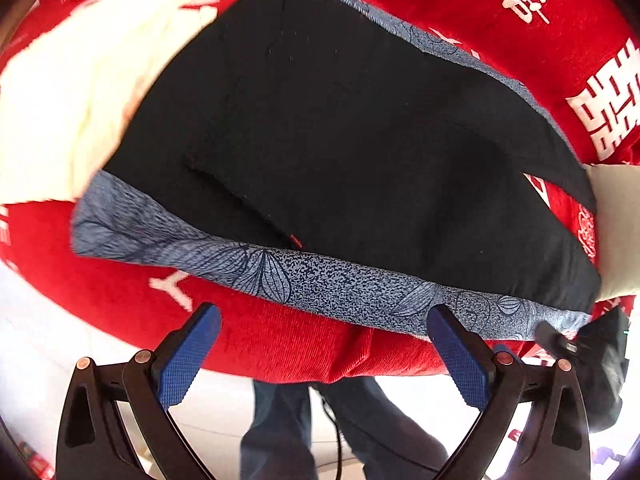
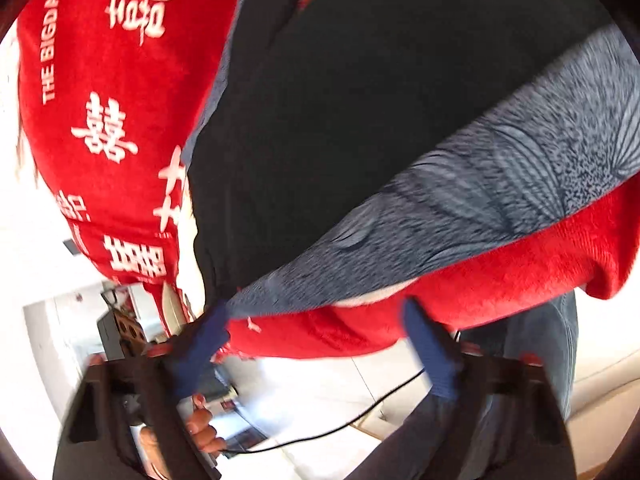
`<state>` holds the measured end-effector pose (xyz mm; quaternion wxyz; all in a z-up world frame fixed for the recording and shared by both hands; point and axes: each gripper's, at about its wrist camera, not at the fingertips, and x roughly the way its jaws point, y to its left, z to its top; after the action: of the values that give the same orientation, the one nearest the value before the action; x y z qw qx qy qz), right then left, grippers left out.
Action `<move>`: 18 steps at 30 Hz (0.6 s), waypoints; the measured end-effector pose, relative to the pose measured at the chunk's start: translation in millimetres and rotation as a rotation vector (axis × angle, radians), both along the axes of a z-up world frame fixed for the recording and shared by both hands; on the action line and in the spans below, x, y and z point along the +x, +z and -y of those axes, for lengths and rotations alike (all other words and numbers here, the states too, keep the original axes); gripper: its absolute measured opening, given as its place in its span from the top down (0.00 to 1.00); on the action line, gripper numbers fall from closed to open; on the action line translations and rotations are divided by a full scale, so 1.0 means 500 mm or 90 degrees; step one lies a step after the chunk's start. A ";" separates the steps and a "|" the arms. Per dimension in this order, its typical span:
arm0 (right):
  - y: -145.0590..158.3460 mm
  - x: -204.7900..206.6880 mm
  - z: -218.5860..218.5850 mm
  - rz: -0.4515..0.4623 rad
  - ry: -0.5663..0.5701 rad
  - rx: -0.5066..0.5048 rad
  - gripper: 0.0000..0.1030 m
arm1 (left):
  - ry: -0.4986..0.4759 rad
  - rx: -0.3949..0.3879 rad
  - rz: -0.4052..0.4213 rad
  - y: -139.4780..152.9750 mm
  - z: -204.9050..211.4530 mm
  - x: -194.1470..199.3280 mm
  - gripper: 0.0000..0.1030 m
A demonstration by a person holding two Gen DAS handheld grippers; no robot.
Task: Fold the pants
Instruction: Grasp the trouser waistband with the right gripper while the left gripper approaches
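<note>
Here the black pants (image 1: 340, 140) lie spread flat on a blue-grey leaf-print cloth (image 1: 320, 284), which in turn covers a red blanket (image 1: 260, 340) with white characters; the layering gives a smooth bed to fold on. In the left wrist view the pants fill the middle, one leg running off to the far right, where a strip of red shows between the legs. A pale cream fabric (image 1: 60, 112) lies at the far left, apart from the fold area.

The left gripper (image 1: 324, 344) hangs over the near edge of the blanket, its blue pads spread wide with nothing between them, lined up with the near border of the leaf-print cloth. That placement suits a reach for the near hem of the pants, I judge.

The right gripper (image 2: 316, 344) is blurred, but its pads also stand apart and empty, just at the near corner where the leaf-print cloth meets the pants. Fingers (image 2: 204, 428) of the person show beneath it, and jeans-clad legs (image 1: 280, 428) stand by the bed edge.

Neither tool touches the pants yet, so folding looks not yet begun from here.
</note>
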<state>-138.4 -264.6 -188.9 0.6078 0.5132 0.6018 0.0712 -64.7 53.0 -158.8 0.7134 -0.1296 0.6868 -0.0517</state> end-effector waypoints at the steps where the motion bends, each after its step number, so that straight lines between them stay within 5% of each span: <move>1: -0.016 -0.004 0.003 0.003 -0.014 0.016 0.31 | -0.001 -0.012 -0.001 -0.009 -0.001 -0.003 0.00; 14: -0.031 0.000 0.032 0.120 -0.135 0.125 0.35 | -0.019 -0.089 -0.008 -0.051 0.014 -0.003 0.00; 18: -0.050 0.021 0.015 0.096 -0.128 0.128 0.39 | -0.023 -0.092 -0.013 -0.061 0.017 0.000 0.00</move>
<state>-128.2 -272.0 -214.1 0.6008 0.6224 0.4898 0.1083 -64.5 44.3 -189.1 0.6943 -0.1685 0.6905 -0.1127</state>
